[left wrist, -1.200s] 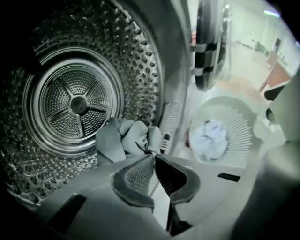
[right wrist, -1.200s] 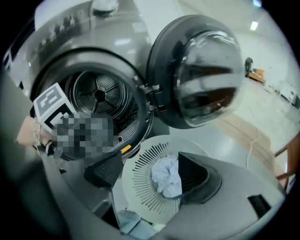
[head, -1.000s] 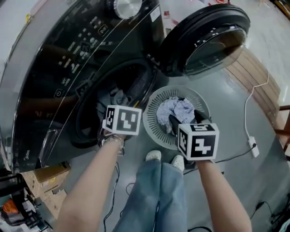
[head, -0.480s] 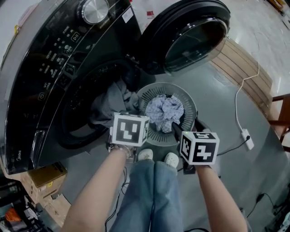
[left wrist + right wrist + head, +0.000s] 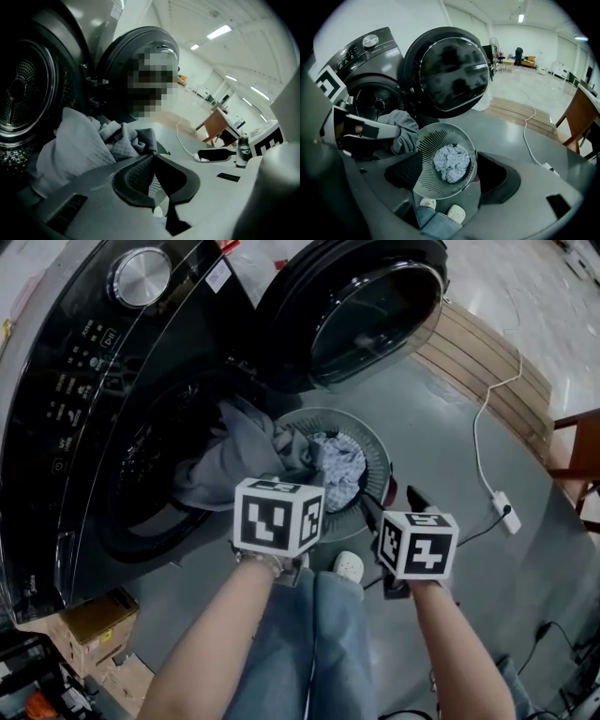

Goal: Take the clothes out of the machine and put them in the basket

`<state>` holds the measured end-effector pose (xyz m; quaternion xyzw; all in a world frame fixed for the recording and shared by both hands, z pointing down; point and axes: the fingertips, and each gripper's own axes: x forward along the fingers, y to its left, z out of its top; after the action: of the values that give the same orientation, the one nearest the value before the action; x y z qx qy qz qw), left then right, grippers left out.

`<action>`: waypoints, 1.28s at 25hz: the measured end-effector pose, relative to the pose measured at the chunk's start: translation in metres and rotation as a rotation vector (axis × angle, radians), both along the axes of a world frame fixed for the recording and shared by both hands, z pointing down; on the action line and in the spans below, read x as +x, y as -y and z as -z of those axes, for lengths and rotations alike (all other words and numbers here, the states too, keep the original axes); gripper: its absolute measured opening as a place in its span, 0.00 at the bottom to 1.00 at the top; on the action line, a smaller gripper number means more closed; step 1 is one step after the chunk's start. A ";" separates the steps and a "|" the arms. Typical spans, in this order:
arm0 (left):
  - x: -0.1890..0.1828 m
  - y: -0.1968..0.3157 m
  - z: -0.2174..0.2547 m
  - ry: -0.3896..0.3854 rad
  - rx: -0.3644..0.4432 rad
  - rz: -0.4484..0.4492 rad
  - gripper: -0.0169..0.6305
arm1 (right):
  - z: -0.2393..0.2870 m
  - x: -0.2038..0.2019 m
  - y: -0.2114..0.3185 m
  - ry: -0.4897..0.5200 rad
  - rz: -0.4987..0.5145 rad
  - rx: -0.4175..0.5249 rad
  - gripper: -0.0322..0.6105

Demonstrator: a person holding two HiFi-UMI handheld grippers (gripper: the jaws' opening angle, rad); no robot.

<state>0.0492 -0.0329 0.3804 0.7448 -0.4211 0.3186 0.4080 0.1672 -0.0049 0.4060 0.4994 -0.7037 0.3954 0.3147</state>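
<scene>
A grey waffle-knit garment (image 5: 239,451) trails from the washing machine's drum opening (image 5: 141,474) toward the round grey slatted basket (image 5: 367,435) on the floor. My left gripper (image 5: 152,157) is shut on a fold of this garment (image 5: 84,145); in the head view its marker cube (image 5: 278,515) hides the jaws. A crumpled pale blue-and-white cloth (image 5: 452,161) lies in the basket (image 5: 427,149). My right gripper (image 5: 450,174) hovers open over the basket's near side with nothing between its fingers; it also shows in the head view (image 5: 392,501).
The machine's round door (image 5: 366,310) stands open behind the basket. A white cable with a power strip (image 5: 497,507) runs across the floor at right, near wooden planks (image 5: 487,362). The person's white shoes (image 5: 349,566) stand next to the basket. A cardboard box (image 5: 94,615) sits at lower left.
My left gripper has drawn back from the drum toward the basket, pulling the grey garment out with it. The right gripper has shifted slightly and stays open.
</scene>
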 end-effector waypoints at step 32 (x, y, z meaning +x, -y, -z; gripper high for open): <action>-0.174 0.023 -0.092 0.452 0.007 -0.063 0.67 | -0.080 -0.087 0.005 0.002 0.037 -0.128 0.58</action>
<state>-0.1246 -0.0554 0.4719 0.6687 -0.4794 0.4885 0.2905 0.0804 -0.0100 0.4856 0.4648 -0.6864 0.4343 0.3525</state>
